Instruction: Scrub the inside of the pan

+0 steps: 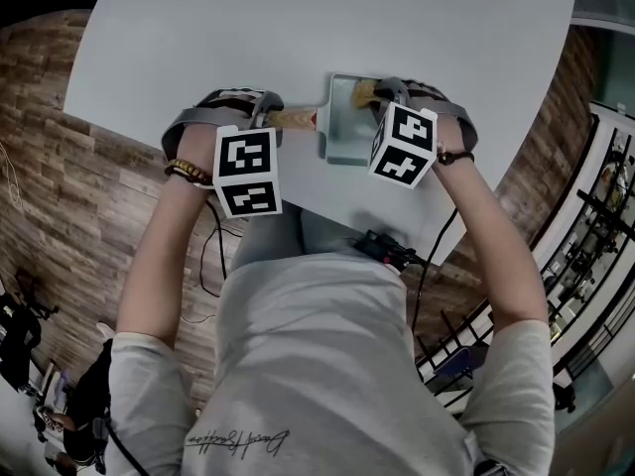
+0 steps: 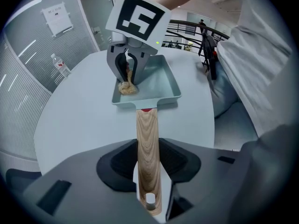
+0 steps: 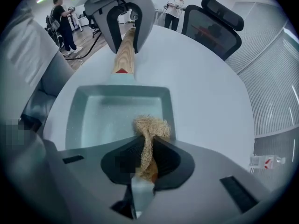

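Observation:
A pale green square pan (image 1: 343,132) (image 2: 156,80) (image 3: 100,113) with a wooden handle (image 1: 290,119) (image 2: 148,157) (image 3: 125,55) lies on the white table. My left gripper (image 1: 270,119) (image 2: 148,181) is shut on the wooden handle, which runs between its jaws. My right gripper (image 1: 382,95) (image 3: 145,160) is shut on a tan fibrous scrubber (image 1: 363,92) (image 2: 127,87) (image 3: 150,127). The scrubber's tuft rests inside the pan against its side wall, at the corner farthest from the handle.
The white table (image 1: 298,38) has a rounded edge toward me. A dark office chair (image 3: 217,24) stands beyond it, and people (image 3: 63,22) stand in the background. A small bottle (image 2: 60,65) sits near the table's far edge.

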A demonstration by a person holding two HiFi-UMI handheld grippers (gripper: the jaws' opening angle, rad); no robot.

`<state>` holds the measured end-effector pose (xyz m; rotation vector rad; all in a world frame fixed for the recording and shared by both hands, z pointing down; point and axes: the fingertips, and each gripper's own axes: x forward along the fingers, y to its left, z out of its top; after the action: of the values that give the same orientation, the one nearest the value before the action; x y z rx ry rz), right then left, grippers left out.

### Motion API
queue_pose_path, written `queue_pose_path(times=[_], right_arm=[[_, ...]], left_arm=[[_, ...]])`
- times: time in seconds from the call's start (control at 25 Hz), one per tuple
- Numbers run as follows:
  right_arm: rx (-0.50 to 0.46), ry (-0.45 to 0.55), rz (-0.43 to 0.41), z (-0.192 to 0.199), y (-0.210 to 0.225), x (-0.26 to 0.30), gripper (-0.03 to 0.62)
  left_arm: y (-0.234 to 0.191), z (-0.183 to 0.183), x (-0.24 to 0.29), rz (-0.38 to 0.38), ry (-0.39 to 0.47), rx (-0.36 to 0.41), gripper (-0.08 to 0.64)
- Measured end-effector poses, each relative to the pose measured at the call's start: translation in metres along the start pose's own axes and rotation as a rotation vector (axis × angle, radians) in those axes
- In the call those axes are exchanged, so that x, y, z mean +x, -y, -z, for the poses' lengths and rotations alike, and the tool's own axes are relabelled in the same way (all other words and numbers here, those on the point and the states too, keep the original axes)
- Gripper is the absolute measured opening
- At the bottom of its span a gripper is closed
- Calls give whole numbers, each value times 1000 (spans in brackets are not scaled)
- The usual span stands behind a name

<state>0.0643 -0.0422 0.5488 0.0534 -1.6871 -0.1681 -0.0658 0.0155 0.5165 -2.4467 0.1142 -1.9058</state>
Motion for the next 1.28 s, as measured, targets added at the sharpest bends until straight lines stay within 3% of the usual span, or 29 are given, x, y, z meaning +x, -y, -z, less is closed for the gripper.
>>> queue_pose_path(times=[0.16,0.4,0.96,1.28], right_arm=[[-26,-11,20,1,-3,0,69],[-38,-32,-52,5,-29,-5,69],[-46,-61,-329,10,-96,-19,67],[25,-17,-324,8,-97,-21,67]], left_arm=[[-1,0,0,-5,-10,-22,149],[1,1,1,-7,-5,-31,149],[-2,1,2,-6,-18,-29,149],[0,1,1,5,-30,-15,147]])
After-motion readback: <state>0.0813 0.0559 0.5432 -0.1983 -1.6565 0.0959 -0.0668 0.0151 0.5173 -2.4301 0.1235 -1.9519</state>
